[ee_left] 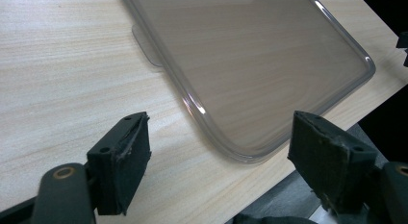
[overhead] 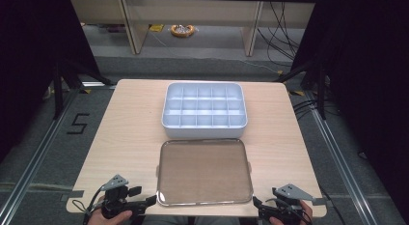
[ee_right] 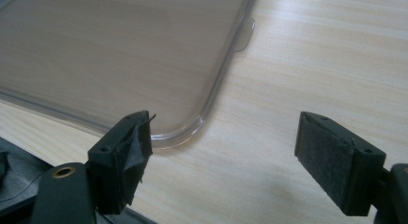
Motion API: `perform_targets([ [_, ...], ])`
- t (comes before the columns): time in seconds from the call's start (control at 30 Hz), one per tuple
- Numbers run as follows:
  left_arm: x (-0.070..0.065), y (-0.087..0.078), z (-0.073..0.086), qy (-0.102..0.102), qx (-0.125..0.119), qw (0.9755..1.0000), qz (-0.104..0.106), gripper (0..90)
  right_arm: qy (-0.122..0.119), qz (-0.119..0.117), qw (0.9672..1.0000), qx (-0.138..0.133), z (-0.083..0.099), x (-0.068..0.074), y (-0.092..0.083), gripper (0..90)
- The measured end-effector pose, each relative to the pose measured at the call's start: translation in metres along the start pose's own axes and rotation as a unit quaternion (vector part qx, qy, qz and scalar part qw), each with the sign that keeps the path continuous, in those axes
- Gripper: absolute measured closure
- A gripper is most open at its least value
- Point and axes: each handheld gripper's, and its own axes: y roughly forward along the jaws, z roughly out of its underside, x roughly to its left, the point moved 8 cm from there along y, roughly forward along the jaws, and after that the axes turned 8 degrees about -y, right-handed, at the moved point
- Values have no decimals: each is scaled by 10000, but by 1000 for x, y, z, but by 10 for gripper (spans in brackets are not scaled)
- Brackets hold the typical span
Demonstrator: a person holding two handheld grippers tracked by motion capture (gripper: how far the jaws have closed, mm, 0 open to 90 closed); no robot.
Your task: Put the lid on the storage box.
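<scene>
behind clear lid (overhead: 205, 172), empty white compartment box (overhead: 204, 110).

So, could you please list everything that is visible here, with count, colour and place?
lid: 1, clear with a smoky tint, flat at the near edge of the table, between the two grippers
divided box: 1, pale grey-white, many compartments, just beyond the lid, open on top
table: 1, light wood
yellow object: 1, on the floor far behind the table, too small to tell what it is
cables: several, black, floor at far right
left gripper: 1, black, jaws open, at the lid's near left corner
right gripper: 1, black, jaws open, at the lid's near right corner
</scene>
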Motion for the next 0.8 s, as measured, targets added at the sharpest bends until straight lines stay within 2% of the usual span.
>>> perform_targets([
  [0.03,0,0,0,0,0,10000,0,219,0,0,10000,0,0,0,0,216],
  [0.07,-1,0,1,-22,23,10000,11,219,111,-113,9999,-37,-1,1,0,216],
  [0.1,-1,0,1,-19,41,10000,26,219,218,-86,9997,-90,-2,3,1,217],
  [0.23,-1,1,2,32,66,10000,46,219,144,-166,9997,-63,-2,0,0,231],
  [0.27,-2,1,2,-22,41,10000,56,219,306,-339,9989,-146,-3,2,1,231],
  [0.3,-2,2,2,-25,61,10000,62,219,306,-339,9989,-146,-3,2,1,231],
  [0.33,-2,2,2,-37,73,9999,63,219,574,-356,9977,-18,-2,6,-1,230],
  [0.37,-3,2,3,-10,107,9999,73,219,362,-438,9983,-138,-3,3,2,231],
  [0.43,-4,2,3,6,116,9999,100,219,578,-438,9974,-28,-3,6,3,227],
  [0.47,-6,3,4,32,140,9998,126,219,678,-519,9963,-89,-5,8,5,226],
  [0.5,-6,3,4,37,131,9998,117,219,464,-583,9971,-178,-6,6,6,226],
  [0.53,-7,3,4,30,131,9998,112,220,634,-623,9959,-155,-7,9,6,225],
  [0.57,-7,4,4,30,128,9998,126,220,673,-650,9955,-180,-8,10,7,223],
  [0.6,-7,4,4,40,143,9998,109,220,454,-594,9971,-169,-8,6,8,221],
  [0.63,-7,4,5,73,159,9998,115,218,509,-630,9966,-124,-8,7,7,221],
  [0.67,-7,4,5,108,181,9997,96,217,697,-681,9952,-104,-9,10,6,222],
  [0.7,-9,5,5,41,152,9998,86,216,547,-702,9957,-248,-11,7,8,222],
  [0.77,-9,6,5,39,145,9998,93,215,604,-745,9949,-296,-12,8,9,221],
  [0.8,-10,7,5,71,154,9998,101,212,653,-757,9947,-225,-12,7,9,219],
])
